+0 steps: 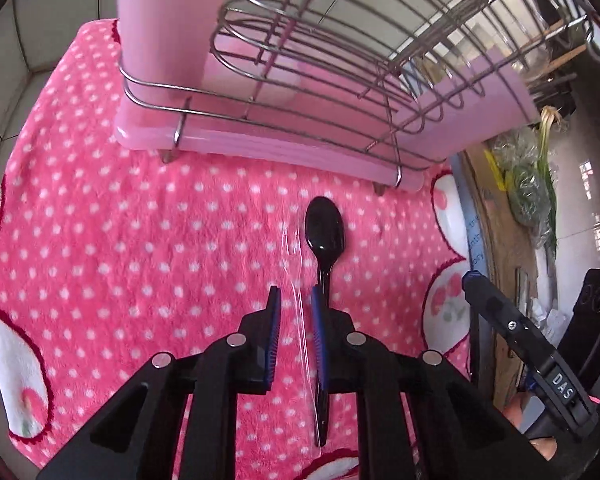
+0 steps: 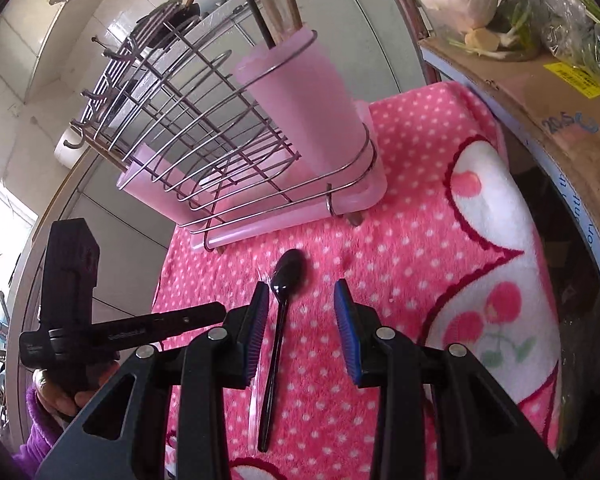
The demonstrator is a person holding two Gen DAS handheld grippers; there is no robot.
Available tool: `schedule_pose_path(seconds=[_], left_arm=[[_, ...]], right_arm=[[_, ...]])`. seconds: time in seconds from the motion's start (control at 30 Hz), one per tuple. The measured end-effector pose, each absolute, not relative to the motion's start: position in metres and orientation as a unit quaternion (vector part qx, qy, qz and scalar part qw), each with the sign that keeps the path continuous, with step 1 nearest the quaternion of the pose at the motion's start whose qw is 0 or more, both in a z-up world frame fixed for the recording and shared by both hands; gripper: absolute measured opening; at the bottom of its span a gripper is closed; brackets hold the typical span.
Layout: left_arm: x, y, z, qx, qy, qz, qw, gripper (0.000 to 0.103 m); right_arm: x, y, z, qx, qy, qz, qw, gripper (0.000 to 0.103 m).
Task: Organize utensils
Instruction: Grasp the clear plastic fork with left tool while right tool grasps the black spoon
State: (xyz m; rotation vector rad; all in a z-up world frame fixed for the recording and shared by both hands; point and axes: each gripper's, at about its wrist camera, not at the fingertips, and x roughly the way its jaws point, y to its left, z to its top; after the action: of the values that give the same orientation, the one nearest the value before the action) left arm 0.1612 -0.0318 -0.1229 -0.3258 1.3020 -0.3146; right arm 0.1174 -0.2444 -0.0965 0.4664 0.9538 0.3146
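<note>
Two tools w/ jaws apart, spoon (image 2: 284, 276), rack (image 2: 203, 136)

Black plastic spoon (image 1: 324, 236) flat on pink dotted towel (image 1: 139, 240), beside what looks like a clear utensil (image 1: 295, 280)

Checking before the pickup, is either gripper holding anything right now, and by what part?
Nothing is held. Both grippers are open above the black spoon and clear fork lying on the towel.

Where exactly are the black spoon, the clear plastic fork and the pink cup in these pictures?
black spoon (image 1: 324, 228): left wrist view, on its bowl.
clear plastic fork (image 1: 300, 300): left wrist view, on its handle, just left of the spoon.
pink cup (image 2: 304, 108): right wrist view, on its side wall, inside the wire rack.
</note>
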Motion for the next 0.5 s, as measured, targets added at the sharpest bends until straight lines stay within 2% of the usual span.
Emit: schedule_pose_path(seconds=[0.4,0.47,0.5], left_arm=[[0.176,-0.080,-0.156,-0.082,0.634,-0.105,0.762,0.014],[0.178,-0.086,-0.158,-0.078,0.628,-0.101,0.767,0.006],[0.178,-0.084,-0.158,-0.084,0.625,-0.105,0.769,0.006]], right_arm=[[0.118,-0.251,-0.105,0.236,0.462,0.161,0.840,0.034],[0.119,-0.249,-0.107,0.236,0.466,0.163,0.837,0.034],[0.121,-0.247,-0.108,0.238,0.469,0.166,0.834,0.034]])
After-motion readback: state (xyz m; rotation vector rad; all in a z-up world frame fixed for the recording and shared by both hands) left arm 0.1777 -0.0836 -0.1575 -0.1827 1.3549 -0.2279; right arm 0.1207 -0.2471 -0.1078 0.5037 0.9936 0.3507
